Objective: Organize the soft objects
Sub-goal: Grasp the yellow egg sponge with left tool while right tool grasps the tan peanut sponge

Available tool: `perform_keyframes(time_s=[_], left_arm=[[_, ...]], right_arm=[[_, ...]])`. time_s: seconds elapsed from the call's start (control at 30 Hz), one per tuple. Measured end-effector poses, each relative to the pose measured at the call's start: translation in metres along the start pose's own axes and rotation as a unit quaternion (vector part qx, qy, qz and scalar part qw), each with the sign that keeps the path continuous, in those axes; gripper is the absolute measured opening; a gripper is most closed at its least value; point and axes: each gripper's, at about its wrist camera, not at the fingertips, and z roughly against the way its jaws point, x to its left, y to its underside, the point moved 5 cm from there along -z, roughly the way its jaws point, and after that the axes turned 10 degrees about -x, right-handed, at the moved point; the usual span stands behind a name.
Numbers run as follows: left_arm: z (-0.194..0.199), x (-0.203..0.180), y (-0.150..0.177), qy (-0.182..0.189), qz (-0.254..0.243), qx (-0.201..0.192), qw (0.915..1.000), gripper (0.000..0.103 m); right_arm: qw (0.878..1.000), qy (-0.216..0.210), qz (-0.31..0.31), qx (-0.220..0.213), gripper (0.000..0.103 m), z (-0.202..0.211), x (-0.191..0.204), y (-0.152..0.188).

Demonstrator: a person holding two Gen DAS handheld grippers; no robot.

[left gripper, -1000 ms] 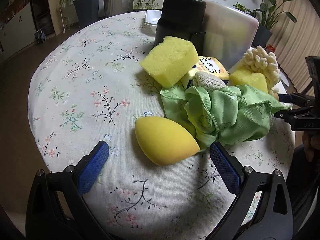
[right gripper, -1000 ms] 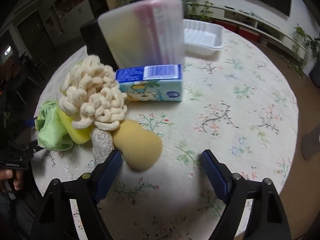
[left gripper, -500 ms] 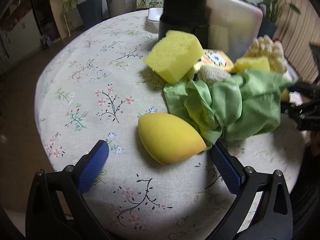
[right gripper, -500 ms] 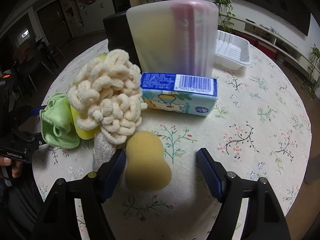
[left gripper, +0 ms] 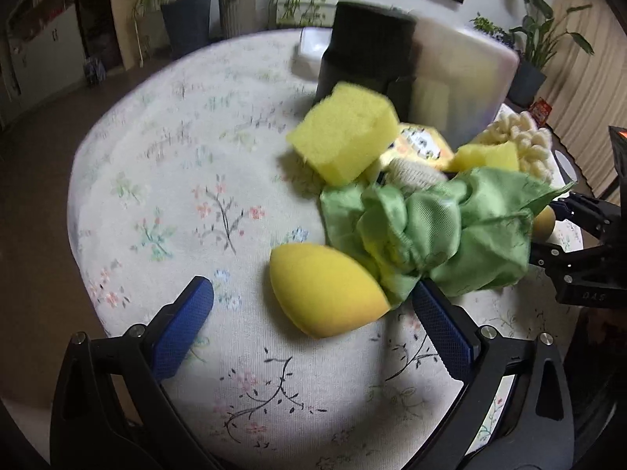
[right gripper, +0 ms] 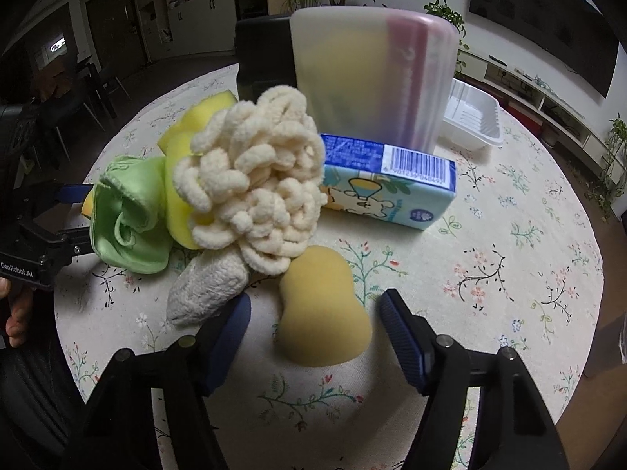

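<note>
since a second ago: pushed closer in on both sides, so the tan gourd-shaped sponge (right gripper: 322,309), formerly ahead of the blue pads, now between them. right gripper (right gripper: 315,335) spread wide around that sponge, touching neither side as far as can be seen. left gripper (left gripper: 311,327) also spread wide, yellow egg-shaped sponge (left gripper: 325,290) between its pads with a clear gap on the left and the right pad just beside the tip. heaped just behind on the floral tablecloth (left gripper: 164,180): crumpled green cloth (left gripper: 431,231), yellow block sponge (left gripper: 345,131), cream loopy mitt (right gripper: 250,188), grey knitted piece (right gripper: 205,291). beside the heap, a blue tissue pack (right gripper: 392,184) in front of an upright frosted container (right gripper: 372,78).
</note>
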Motion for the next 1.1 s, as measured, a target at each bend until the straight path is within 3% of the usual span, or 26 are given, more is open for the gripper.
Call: perform_keyframes(time_s=[0.1, 0.13, 0.23, 0.33, 0.43, 0.5, 0.6, 0.67, 0.73, 1.1], left_arm=[[-0.005, -0.002, 0.003, -0.007, -0.022, 0.009, 0.9997, 0.102], [-0.007, -0.001, 0.004, -0.001, -0.016, 0.017, 0.9997, 0.097], [-0.005, 0.007, 0.004, 0.031, 0.016, 0.026, 0.9991, 0.092], [0.001, 0.025, 0.002, 0.064, 0.083, 0.023, 0.9942, 0.092], [0.002, 0.042, 0.001, 0.047, 0.120, 0.010, 0.9917, 0.093], [0.002, 0.033, 0.003, 0.035, 0.096, 0.011, 0.9947, 0.093], [-0.004, 0.013, 0.003, 0.021, 0.061, 0.013, 0.9979, 0.083], [-0.007, 0.008, 0.001, 0.023, 0.052, 0.006, 0.9984, 0.069], [-0.006, 0.006, -0.001, 0.023, 0.050, 0.005, 0.9985, 0.044], [0.016, 0.008, 0.015, 0.013, 0.060, 0.013, 0.9980, 0.044]], right_arm=[[1.000, 0.000, -0.004, -0.003, 0.067, 0.004, -0.002, 0.003], [1.000, 0.001, -0.006, -0.003, 0.065, 0.006, -0.004, 0.003], [1.000, -0.004, -0.013, -0.004, 0.064, 0.007, -0.010, 0.002], [1.000, -0.004, -0.014, -0.004, 0.064, 0.007, -0.012, 0.001], [1.000, -0.005, -0.014, -0.004, 0.064, 0.007, -0.012, 0.001], [1.000, -0.004, -0.014, -0.004, 0.064, 0.007, -0.013, 0.001], [1.000, -0.002, -0.012, -0.004, 0.064, 0.007, -0.013, 0.001], [1.000, -0.001, -0.012, -0.004, 0.064, 0.008, -0.013, 0.001], [1.000, -0.002, -0.012, -0.004, 0.064, 0.007, -0.013, 0.001], [1.000, -0.003, -0.014, -0.004, 0.064, 0.006, -0.013, -0.001]])
